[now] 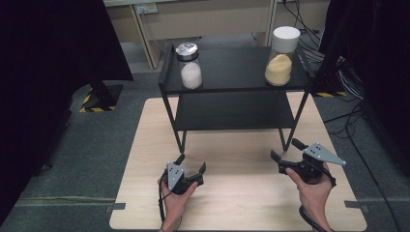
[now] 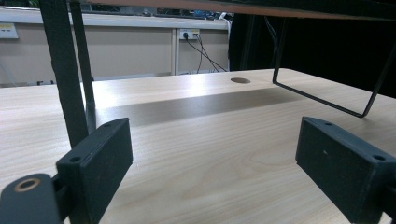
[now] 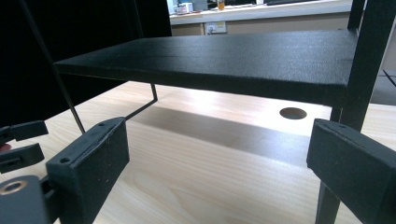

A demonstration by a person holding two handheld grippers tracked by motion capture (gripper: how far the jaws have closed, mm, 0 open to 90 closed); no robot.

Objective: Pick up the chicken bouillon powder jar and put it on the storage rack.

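High view: resting low near the front edge of the surface [image 1: 145, 145], left gripper [image 1: 192, 164] and right gripper [image 1: 285, 151], each in a hand, jaws spread and holding nothing, apparently waiting ahead of a reach. Standing on the top shelf of the black rack [image 1: 232, 72] toward the far edge: a glass jar with a metal lid and white powder [image 1: 190, 65] at the shelf's left end, a taller jar with a white lid and yellow powder [image 1: 281, 55] at the right end. Sitting well apart from both grippers, likely set at the ends so each gripper can take its own side.

Left gripper view: looking under the rack, jaws wide apart with bare wood between, rack leg [image 2: 65, 79] rising just beyond the left jaw.

Right gripper view: pointing at the lower shelf [image 3: 224, 60], jaws parted and empty, the other gripper's tips [image 3: 21, 140] peeking in at the left edge.
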